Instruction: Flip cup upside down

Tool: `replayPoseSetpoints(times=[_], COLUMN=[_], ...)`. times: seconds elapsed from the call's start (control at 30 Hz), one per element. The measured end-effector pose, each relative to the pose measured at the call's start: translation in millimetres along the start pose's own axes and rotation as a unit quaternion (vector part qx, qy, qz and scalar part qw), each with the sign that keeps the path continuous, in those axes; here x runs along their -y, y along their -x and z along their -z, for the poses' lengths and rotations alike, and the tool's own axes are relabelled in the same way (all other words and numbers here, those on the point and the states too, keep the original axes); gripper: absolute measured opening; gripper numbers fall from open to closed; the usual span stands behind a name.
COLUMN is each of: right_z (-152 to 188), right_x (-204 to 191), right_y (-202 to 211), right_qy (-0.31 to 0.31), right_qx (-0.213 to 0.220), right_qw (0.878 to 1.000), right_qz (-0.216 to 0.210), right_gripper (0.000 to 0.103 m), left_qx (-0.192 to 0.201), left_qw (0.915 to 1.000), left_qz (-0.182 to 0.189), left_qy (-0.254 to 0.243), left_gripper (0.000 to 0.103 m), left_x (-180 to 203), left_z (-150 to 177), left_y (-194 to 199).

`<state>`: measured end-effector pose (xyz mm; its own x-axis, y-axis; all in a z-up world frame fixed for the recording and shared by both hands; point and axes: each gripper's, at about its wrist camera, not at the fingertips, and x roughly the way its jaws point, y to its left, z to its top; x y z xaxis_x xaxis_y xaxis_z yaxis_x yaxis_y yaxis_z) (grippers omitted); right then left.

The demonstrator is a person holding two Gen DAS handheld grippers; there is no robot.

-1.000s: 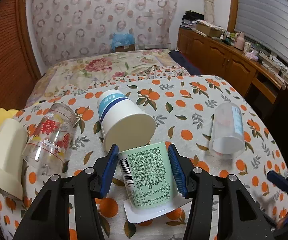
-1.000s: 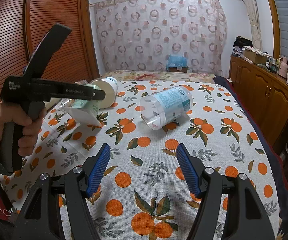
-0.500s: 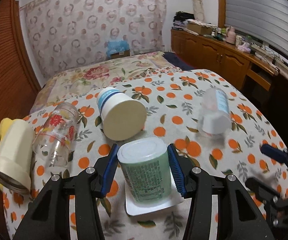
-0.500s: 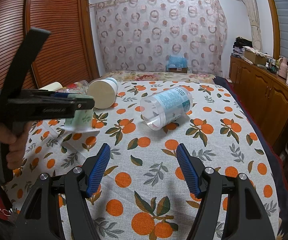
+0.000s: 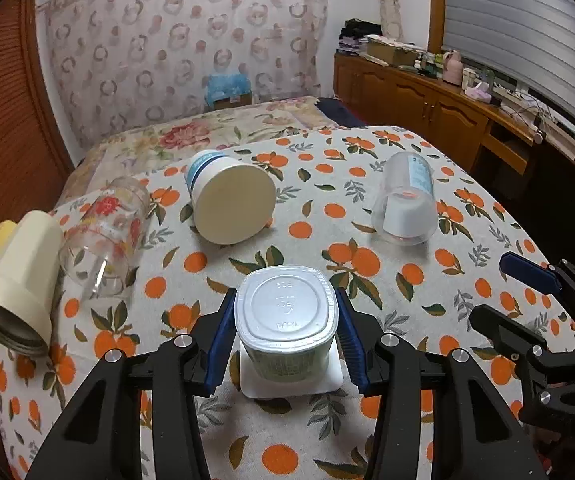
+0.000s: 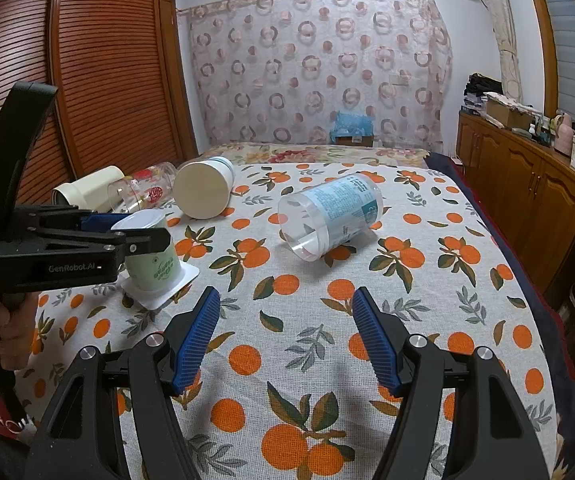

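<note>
A pale green cup (image 5: 285, 322) stands upside down on the orange-print tablecloth, its white rim flat on the cloth and its base facing up. My left gripper (image 5: 285, 316) is shut on the green cup, blue pads on both sides. In the right wrist view the cup (image 6: 152, 258) sits at the left, held by the left gripper (image 6: 127, 236). My right gripper (image 6: 285, 336) is open and empty above the cloth near the front.
Lying on their sides on the table are a white cup with blue stripes (image 5: 229, 200), a clear plastic cup (image 5: 405, 202), a glass with red print (image 5: 103, 232) and a cream bottle (image 5: 17, 284). A wooden cabinet (image 5: 427, 108) stands at right.
My left gripper has turned the green cup from tilted to fully upside down and lowered it onto the cloth. The right gripper has not moved.
</note>
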<state>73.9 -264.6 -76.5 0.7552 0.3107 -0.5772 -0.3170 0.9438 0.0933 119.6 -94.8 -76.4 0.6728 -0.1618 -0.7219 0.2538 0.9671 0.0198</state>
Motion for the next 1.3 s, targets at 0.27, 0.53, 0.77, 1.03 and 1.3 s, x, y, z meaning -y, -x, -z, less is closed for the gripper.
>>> replayPoseSetpoints(times=[0.27, 0.53, 0.77, 1.03, 1.3], right_z=[-1.7, -1.9, -8.1, -12.7, -14.4], right_x=[-1.2, -1.3, -6.9, -22.4, -28.6], right_y=[0.3, -0.3, -1.5, 6.2, 9.3], right_qy=[-0.005, -0.010, -0.013, -0.019, -0.037], right_qx=[-0.004, -0.001, -0.005, 0.002, -0.005], right_qw=[1.000, 1.000, 1.000, 1.000, 0.999], right_qz=[-0.004, -0.002, -0.016, -0.011, -0.003], right_gripper=[0.071, 0.071, 0.071, 0.099, 0.100], left_qx=[0.018, 0.050, 0.080, 0.086, 0.097], left_qw=[0.9996, 0.9979, 0.9956, 0.9942, 0.9923], left_qz=[0.007, 0.003, -0.036, -0.048, -0.049], left_qy=[0.019, 0.041, 0.034, 0.042, 0.058], left_gripper=[0.063, 0.087, 0.095, 0.095, 0.095], left_x=[-5.1, -13.6, -14.1, -20.8, -30.9], left_z=[4.6, 20.5, 32.2, 40.0, 46.0], left_y=[14.0, 45.7, 69.3, 82.9, 91.7])
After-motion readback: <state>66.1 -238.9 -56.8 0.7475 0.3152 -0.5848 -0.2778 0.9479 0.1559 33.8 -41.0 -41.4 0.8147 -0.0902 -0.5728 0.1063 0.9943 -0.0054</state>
